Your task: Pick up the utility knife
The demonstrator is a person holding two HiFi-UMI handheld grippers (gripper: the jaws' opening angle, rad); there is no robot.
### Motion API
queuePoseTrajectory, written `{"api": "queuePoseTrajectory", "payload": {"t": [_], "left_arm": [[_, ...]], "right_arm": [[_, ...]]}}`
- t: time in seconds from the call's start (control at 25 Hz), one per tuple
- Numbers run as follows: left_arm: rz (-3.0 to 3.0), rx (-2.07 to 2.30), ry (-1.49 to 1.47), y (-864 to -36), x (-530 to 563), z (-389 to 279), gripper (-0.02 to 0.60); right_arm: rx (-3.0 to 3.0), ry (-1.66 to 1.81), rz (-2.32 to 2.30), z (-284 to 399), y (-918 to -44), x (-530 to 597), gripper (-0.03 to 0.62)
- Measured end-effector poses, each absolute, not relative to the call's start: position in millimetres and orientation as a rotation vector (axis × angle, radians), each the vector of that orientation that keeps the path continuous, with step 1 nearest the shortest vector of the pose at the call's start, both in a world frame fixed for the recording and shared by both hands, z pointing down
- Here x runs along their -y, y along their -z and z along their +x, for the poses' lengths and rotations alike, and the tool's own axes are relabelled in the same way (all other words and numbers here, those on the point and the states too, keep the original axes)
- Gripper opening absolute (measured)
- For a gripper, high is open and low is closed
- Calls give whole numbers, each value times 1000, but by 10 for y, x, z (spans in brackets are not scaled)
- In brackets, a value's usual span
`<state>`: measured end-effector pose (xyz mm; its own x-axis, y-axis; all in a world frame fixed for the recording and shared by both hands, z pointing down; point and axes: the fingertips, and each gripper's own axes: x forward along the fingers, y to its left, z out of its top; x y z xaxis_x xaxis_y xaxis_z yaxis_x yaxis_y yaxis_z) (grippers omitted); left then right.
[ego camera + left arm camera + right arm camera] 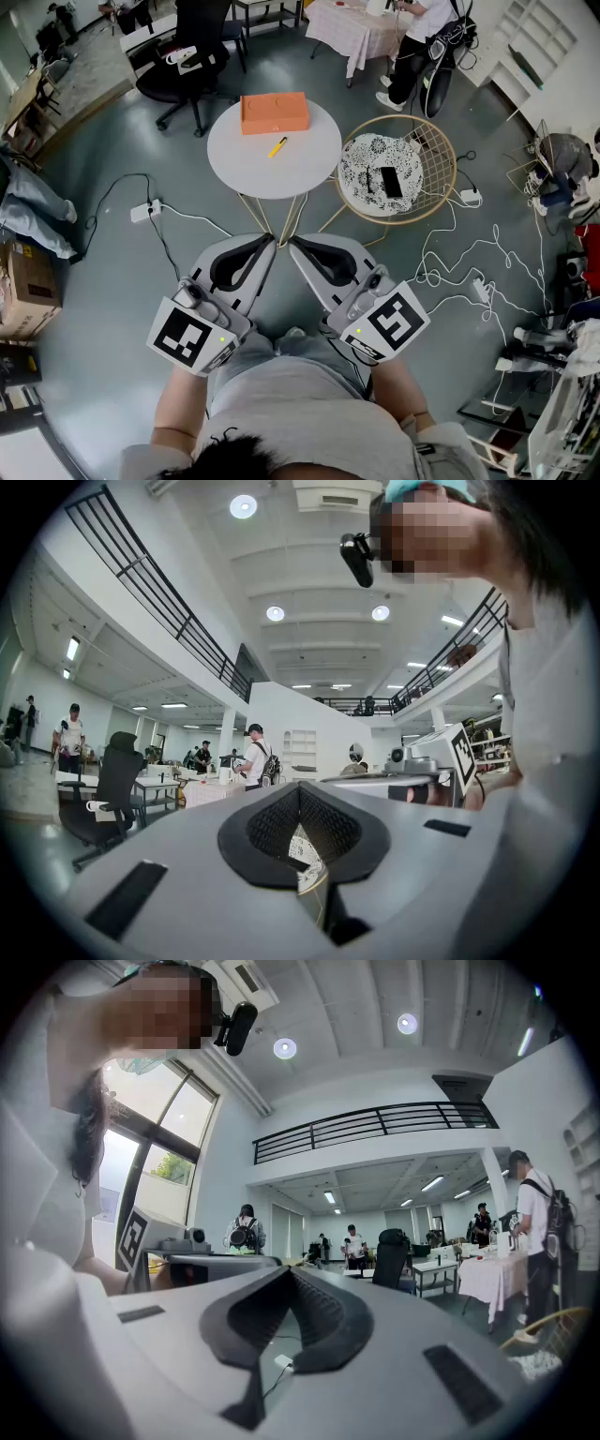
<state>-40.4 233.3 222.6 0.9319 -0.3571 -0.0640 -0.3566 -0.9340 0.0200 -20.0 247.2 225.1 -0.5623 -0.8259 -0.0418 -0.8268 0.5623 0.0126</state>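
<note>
Two grippers, held low and close before the person's body, well short of the table. Left gripper (pixel 269 242) (pixel 300 791): jaws closed tip to tip, nothing clamped, only a sliver of floor and cushion pattern seen through the slit behind the pads. Right gripper (pixel 294 243) (pixel 289 1272): likewise pressed together at the tips and empty. Tips of the two just beside each other, pointing toward the table's thin legs.

One utility knife (pixel 277 147), yellow, lying flat and slantwise on the one round white table (pixel 244 164), near its middle. Just beyond it, apart from it, one orange box (pixel 274 112) set along the table's far edge. Knife well clear of every rim, with bare tabletop to its left, its right and its near side.

One round wicker chair (pixel 441 159) immediately right of the table, rims side by side; cannot tell whether touching. In it one patterned cushion (pixel 361 164), and on that one black phone (pixel 391 182).

One black office chair (pixel 183 70) past the table's far left.

On the floor, one white power strip (pixel 145 210) at the left and a second power strip (pixel 481 289) at the right among loose white cables (pixel 450 248). Open grey floor between the gripper tips and the table's base.
</note>
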Motion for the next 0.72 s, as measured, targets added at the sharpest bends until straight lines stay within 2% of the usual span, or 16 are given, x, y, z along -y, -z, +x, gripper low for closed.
{"api": "queuePoseTrajectory", "payload": {"t": [0.48, 0.72], "left_arm": [[3069, 586, 117, -2200, -2229, -594, 11], [3066, 623, 111, -2223, -2217, -521, 11]], "right_arm": [[-2774, -11, -1432, -405, -2281, -2413, 8], [-2746, 4, -1402, -284, -2275, -2393, 8]]}}
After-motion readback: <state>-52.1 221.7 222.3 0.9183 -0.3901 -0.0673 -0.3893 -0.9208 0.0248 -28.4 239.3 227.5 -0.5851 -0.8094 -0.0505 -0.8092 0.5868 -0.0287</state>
